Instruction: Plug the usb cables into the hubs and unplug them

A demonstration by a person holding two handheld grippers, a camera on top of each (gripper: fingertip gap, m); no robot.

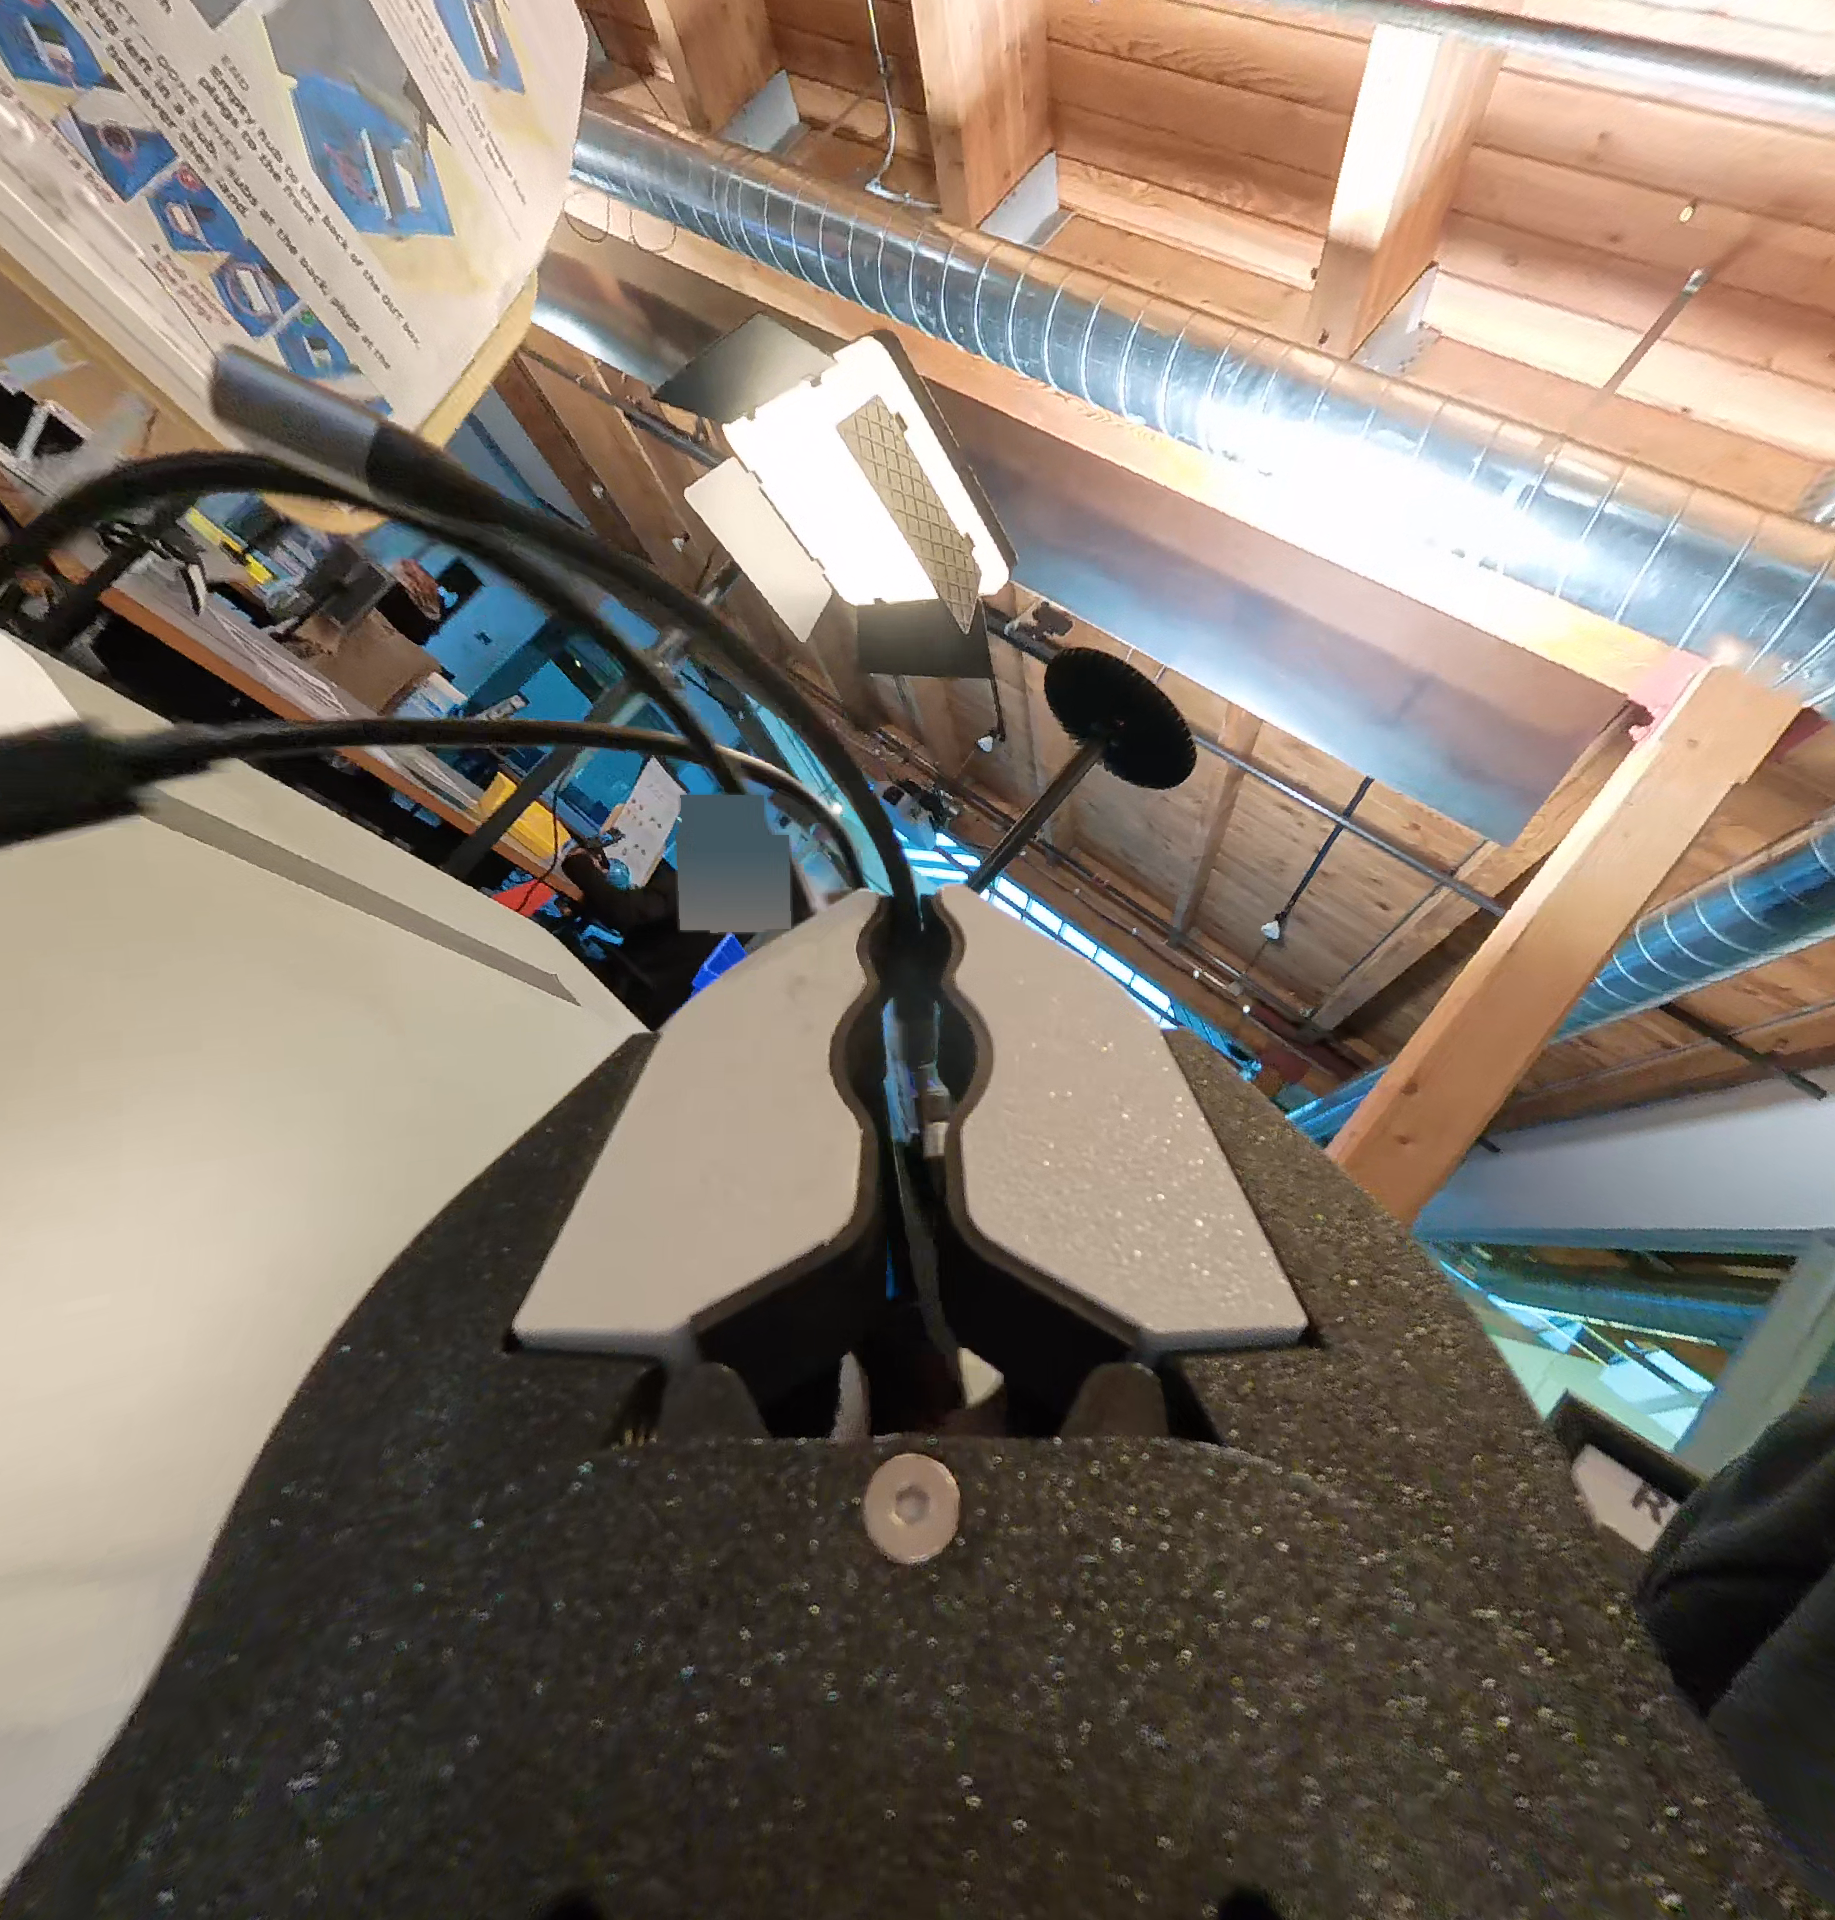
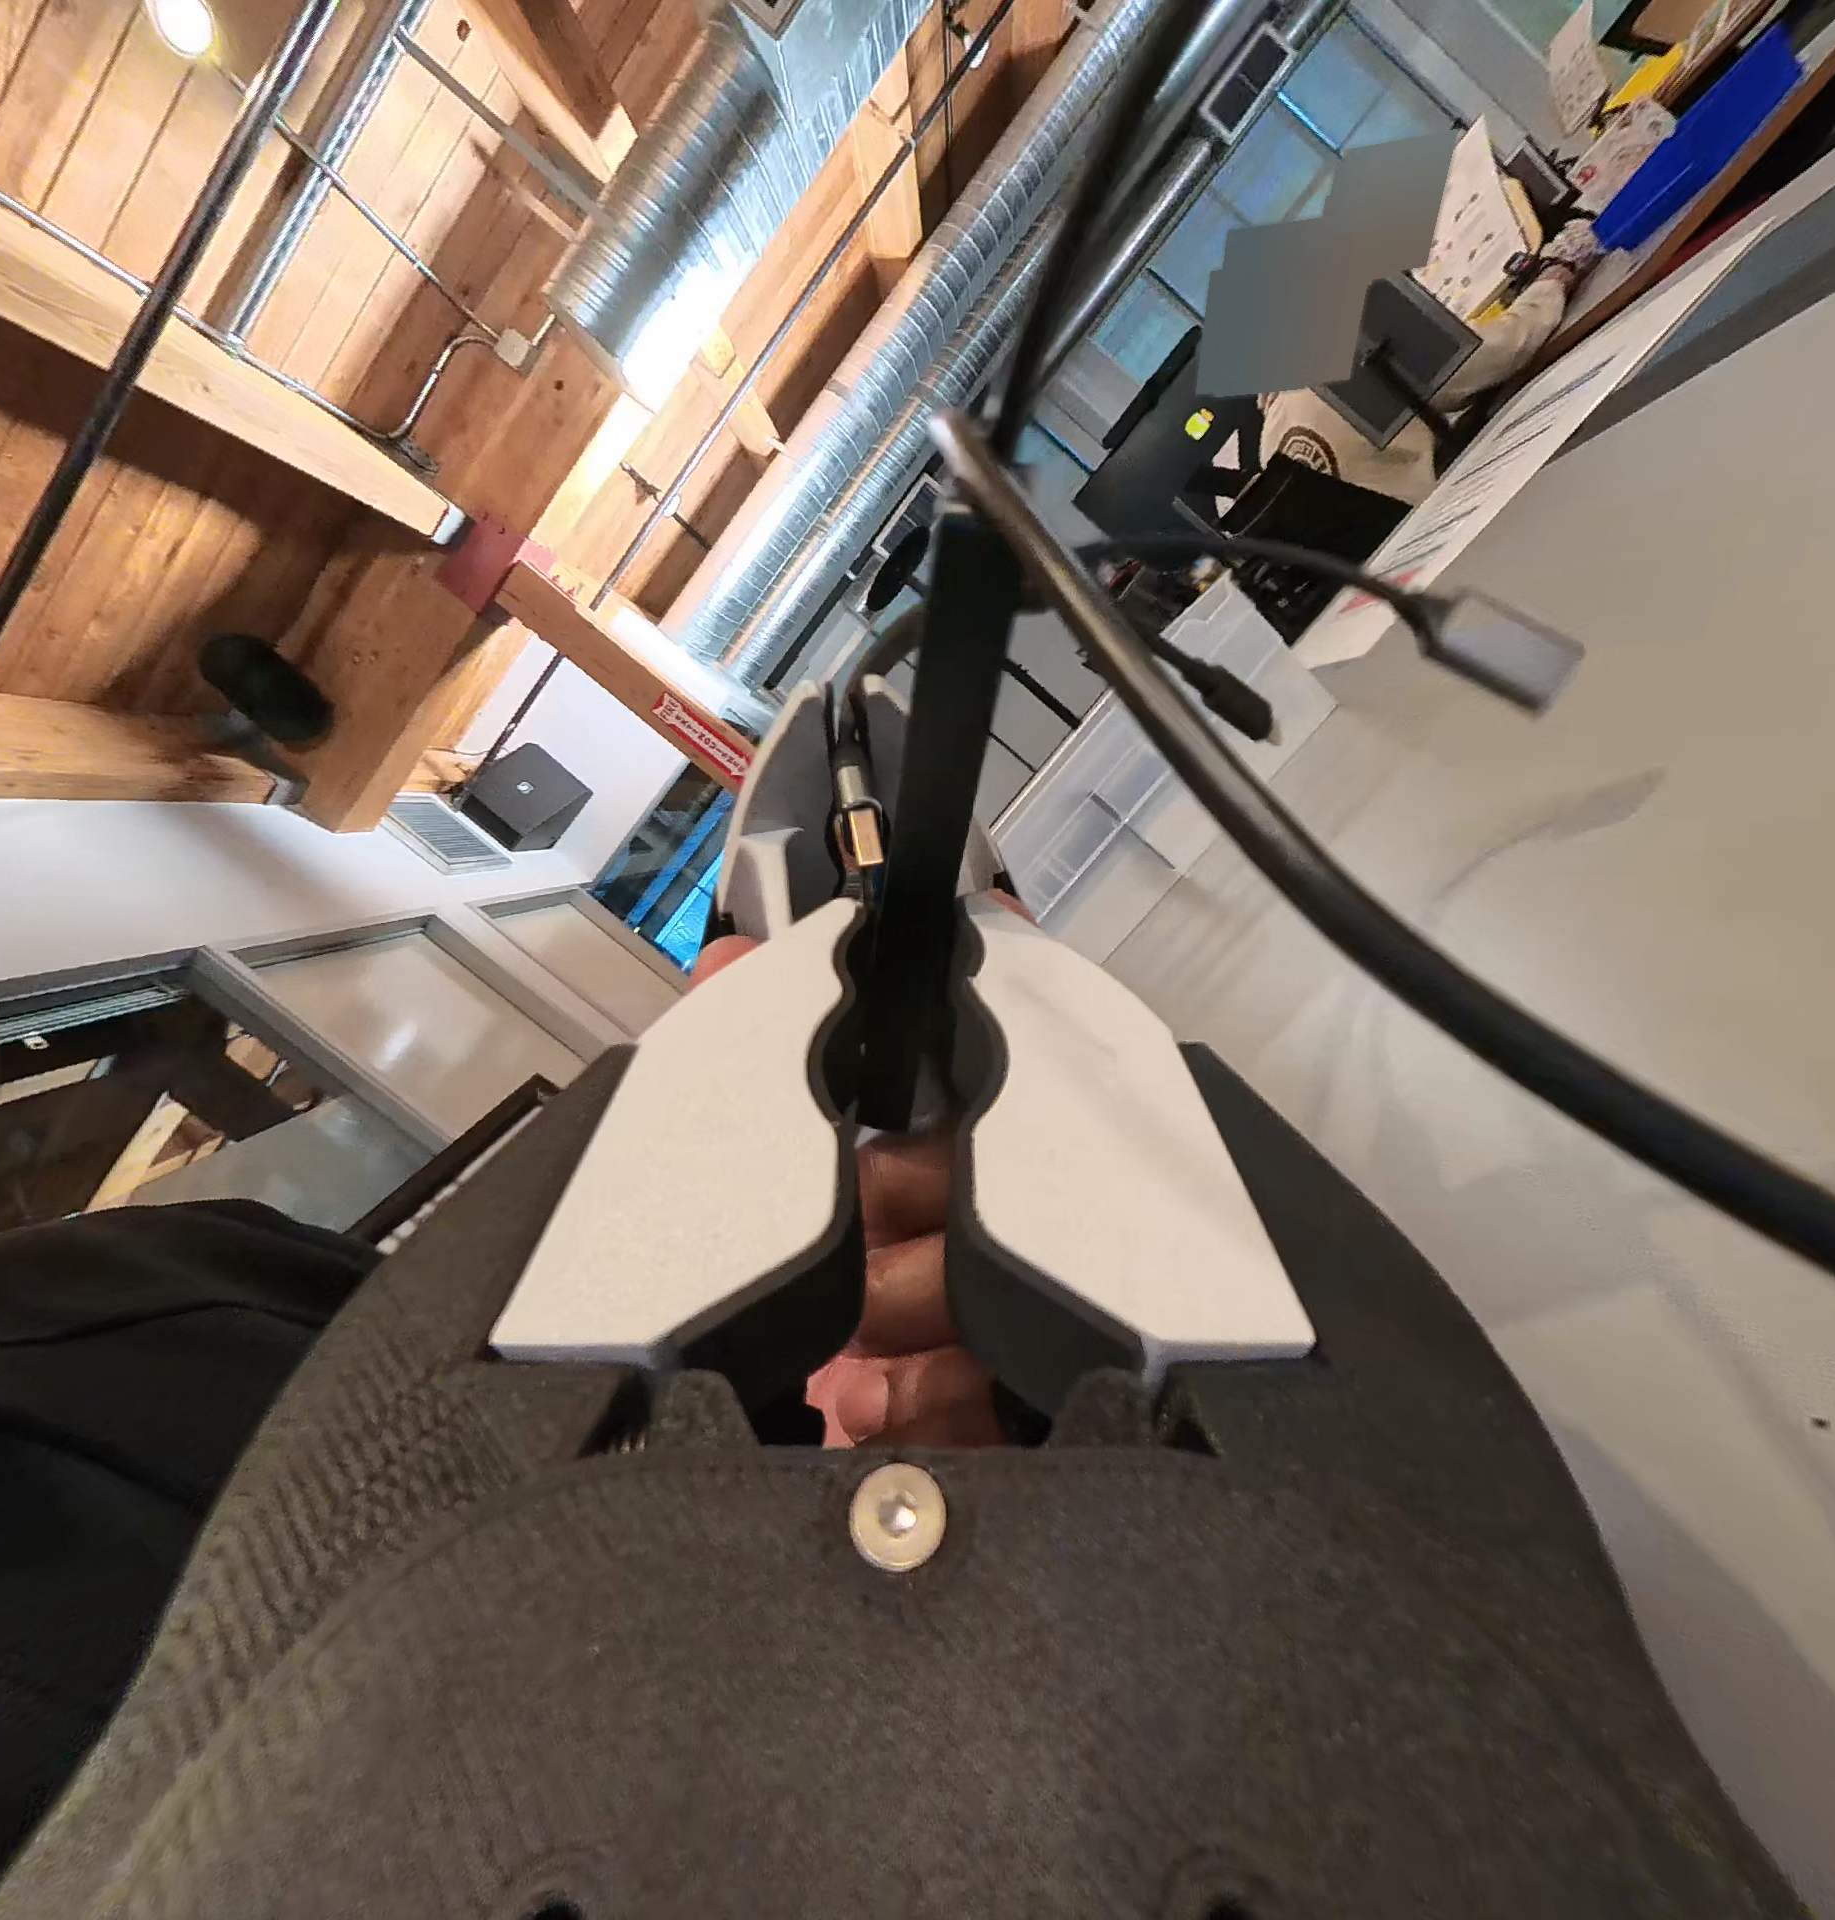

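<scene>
progress looks partial: left hand-held gripper pinches a thin black usb cable, right hand-held gripper pinches a flat black hub; gold-tipped plug apparently not yet inserted.

Loose black cables arc across space right of the right gripper — snag risk. White surface walls off that side; left side open.

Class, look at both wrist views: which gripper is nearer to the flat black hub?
Right. The right gripper is shut on the flat black hub, touching it. The left gripper, beyond it, grips a USB cable and shows no contact with the hub.
</scene>
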